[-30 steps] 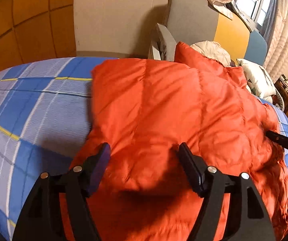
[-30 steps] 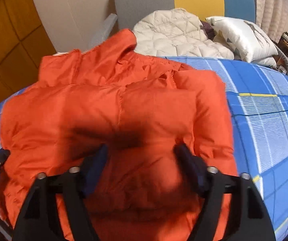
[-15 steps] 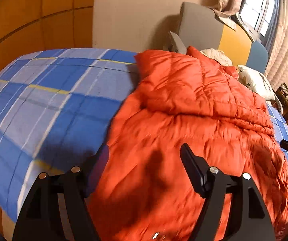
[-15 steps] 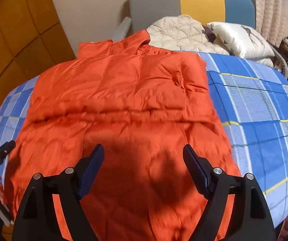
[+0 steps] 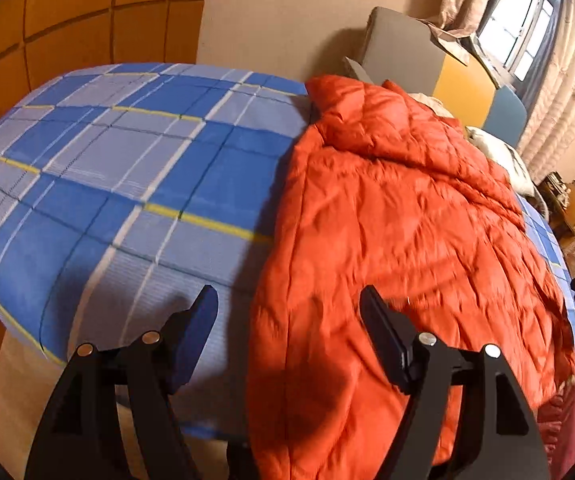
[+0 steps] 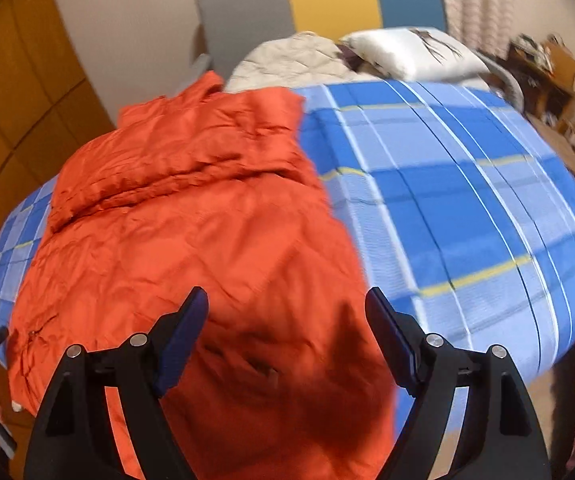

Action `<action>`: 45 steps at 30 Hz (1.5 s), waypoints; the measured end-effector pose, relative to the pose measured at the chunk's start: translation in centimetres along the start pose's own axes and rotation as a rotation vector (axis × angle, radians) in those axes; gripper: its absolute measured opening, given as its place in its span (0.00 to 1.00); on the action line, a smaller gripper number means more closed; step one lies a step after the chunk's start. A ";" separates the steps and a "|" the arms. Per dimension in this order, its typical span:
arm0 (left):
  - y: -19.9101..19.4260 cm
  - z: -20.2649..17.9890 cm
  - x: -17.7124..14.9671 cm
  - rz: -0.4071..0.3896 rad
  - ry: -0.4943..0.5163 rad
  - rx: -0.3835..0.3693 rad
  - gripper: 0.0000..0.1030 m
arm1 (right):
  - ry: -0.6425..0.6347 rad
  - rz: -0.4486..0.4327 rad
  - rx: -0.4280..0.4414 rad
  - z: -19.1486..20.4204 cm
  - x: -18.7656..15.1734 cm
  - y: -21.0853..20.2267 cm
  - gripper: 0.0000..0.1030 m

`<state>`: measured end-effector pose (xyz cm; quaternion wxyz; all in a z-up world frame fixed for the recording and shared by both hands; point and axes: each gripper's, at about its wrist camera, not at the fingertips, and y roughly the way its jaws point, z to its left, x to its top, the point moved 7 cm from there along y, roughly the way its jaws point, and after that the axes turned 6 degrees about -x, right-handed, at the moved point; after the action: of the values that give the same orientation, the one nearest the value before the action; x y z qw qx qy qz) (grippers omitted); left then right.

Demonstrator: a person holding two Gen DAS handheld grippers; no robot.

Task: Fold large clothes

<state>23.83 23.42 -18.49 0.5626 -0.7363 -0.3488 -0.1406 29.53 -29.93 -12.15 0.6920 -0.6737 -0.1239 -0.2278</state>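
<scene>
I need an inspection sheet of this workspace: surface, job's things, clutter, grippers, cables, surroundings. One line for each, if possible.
Surface: bed with blue plaid sheet, mostly bare beside the garment.
Job's things: orange puffer jacket lying spread on the sheet, its near hem hanging over the bed edge.
Clutter: beige quilted garment and white pillow at the far end.
Grippers: left gripper and right gripper both open, fingers holding nothing.
Cables: nothing seen.
Surroundings: grey, yellow and blue headboard, curtained window.

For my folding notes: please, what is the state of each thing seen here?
Orange quilted puffer jacket: spread on bed, top part folded down.
Blue plaid bedsheet: spread flat.
Left gripper: open, empty.
Right gripper: open, empty.
Beige quilted jacket: crumpled near the headboard.
</scene>
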 end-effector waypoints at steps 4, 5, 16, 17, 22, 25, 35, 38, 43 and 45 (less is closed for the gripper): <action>-0.5 0.6 -1.7 0.008 -0.020 -0.024 0.71 | 0.053 0.032 0.028 -2.2 -2.2 0.4 0.78; -0.4 0.7 -1.9 0.014 -0.026 -0.033 0.71 | 0.074 0.051 0.052 -2.7 -2.9 0.6 0.78; -2.0 0.1 -3.6 -0.010 -0.009 -0.145 0.77 | 0.159 0.085 0.301 -3.3 -6.5 -0.1 0.78; -2.3 0.3 -3.5 -0.018 -0.012 -0.157 0.78 | 0.163 0.082 0.315 -3.2 -6.5 -0.2 0.78; -2.7 1.9 -3.0 -0.032 -0.088 -0.194 0.78 | 0.185 0.079 0.331 -3.5 -6.8 0.1 0.78; -2.3 2.3 -2.7 -0.031 -0.113 -0.211 0.79 | 0.186 0.084 0.331 -3.7 -6.8 0.8 0.78; 1.3 2.0 -2.3 0.031 -0.129 -0.238 0.75 | 0.105 0.123 0.305 -2.5 -7.2 2.5 0.51; 1.7 1.4 -2.0 0.053 -0.124 -0.243 0.61 | 0.072 0.118 0.293 -2.2 -7.0 2.1 0.36; 2.7 -0.5 -2.8 0.110 -0.035 -0.249 0.23 | -0.018 0.110 0.251 -1.0 -6.7 1.3 0.20; 2.6 -0.6 -2.9 0.100 -0.034 -0.256 0.13 | -0.033 0.106 0.246 -0.9 -6.7 1.1 0.17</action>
<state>23.61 21.51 -21.93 0.4644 -0.8209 -0.3000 -0.1433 24.10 -29.82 -16.34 0.7783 -0.5931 -0.1266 -0.1627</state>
